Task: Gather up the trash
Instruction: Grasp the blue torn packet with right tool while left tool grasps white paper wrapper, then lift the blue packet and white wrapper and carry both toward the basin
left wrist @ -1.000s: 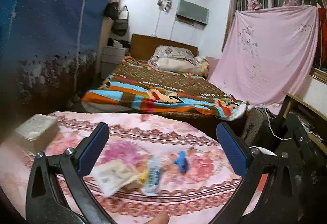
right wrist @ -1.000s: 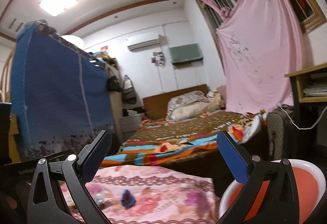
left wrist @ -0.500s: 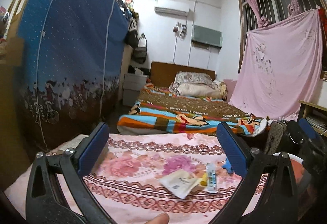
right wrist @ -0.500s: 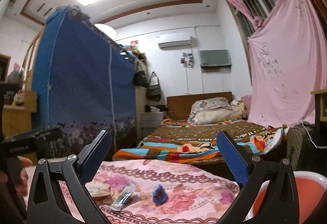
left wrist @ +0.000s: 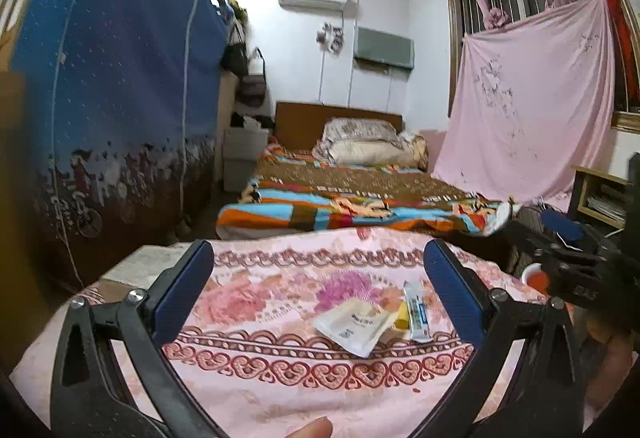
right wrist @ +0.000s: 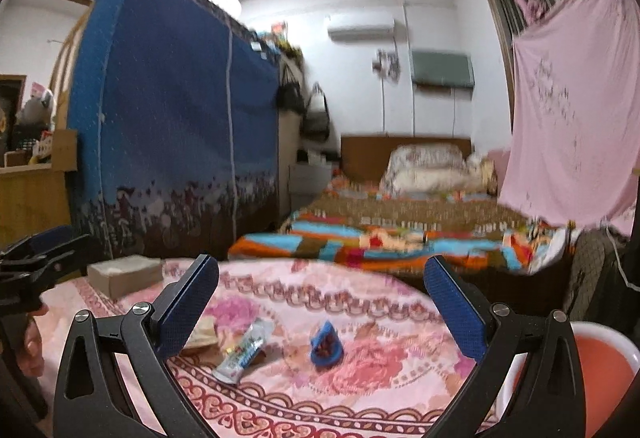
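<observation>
Trash on the counter, both hand-held grippers spread and empty

The white packet (left wrist: 352,326) and slim wrapper (left wrist: 416,312) lie touching, near right on the counter (left wrist: 280,370); left hand-held gripper (left wrist: 318,288) and right hand-held gripper (right wrist: 320,302) hover above. Both look light, limp, slippery (pinch a raised edge). Blue scrap (right wrist: 326,346) lies farther right.

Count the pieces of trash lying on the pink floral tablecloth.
4: a white packet, a small yellow piece beside it, a clear printed wrapper next along, and a blue wrapper apart to its right. The gripper fingers may hide more.
</observation>
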`<state>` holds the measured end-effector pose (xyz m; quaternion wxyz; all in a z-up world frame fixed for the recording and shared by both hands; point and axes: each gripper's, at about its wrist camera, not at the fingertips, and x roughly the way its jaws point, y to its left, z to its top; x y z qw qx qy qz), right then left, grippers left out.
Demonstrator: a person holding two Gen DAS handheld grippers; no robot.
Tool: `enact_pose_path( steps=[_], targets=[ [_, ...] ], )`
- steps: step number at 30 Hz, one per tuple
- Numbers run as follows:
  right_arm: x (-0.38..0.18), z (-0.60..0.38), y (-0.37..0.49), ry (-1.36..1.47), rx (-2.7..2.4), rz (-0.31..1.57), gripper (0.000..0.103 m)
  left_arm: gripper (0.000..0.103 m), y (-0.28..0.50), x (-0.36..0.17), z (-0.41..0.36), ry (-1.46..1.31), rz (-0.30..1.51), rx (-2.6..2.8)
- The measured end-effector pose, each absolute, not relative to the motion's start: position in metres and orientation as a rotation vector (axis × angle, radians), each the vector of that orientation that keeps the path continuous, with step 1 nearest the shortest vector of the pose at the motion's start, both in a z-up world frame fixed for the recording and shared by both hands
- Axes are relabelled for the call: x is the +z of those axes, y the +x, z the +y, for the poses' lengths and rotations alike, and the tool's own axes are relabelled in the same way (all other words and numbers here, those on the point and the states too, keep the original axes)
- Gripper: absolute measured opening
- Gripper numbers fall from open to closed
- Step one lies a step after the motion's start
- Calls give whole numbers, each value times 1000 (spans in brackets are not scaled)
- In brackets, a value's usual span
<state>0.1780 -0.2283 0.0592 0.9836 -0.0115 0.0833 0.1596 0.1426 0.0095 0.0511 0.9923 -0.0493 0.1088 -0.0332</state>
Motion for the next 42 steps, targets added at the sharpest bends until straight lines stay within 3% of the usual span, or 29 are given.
enact_pose_path(
  steps=[10, 16, 19, 21, 25, 30, 31, 38, 42],
  targets=[
    [33, -222, 232, -17, 298, 491, 102, 90, 192, 20, 14, -202, 559, -183],
    [18, -221, 252, -13, 291, 615, 83, 85, 210, 7, 10, -223, 678, -217],
    [12, -220, 259, -10, 300, 662, 75, 73, 219, -2, 8, -245, 739, -232],
    [9, -220, 265, 2, 306, 687, 67, 59, 224, -8, 7, -273, 780, -248],
    [2, -221, 276, 30, 317, 740, 50, 53, 224, -11, 8, -303, 788, -263],
    [-5, -220, 284, 51, 344, 797, 31, 22, 226, -12, 1, -292, 812, -289],
    [-6, -221, 284, 59, 349, 802, 27, 20, 227, -12, -2, -291, 820, -294],
    [-4, -220, 282, 62, 376, 793, 25, 0, 223, -8, -10, -256, 807, -292],
    [0, -221, 278, 70, 390, 759, 25, 0, 218, -2, -8, -248, 766, -286]
  ],
)
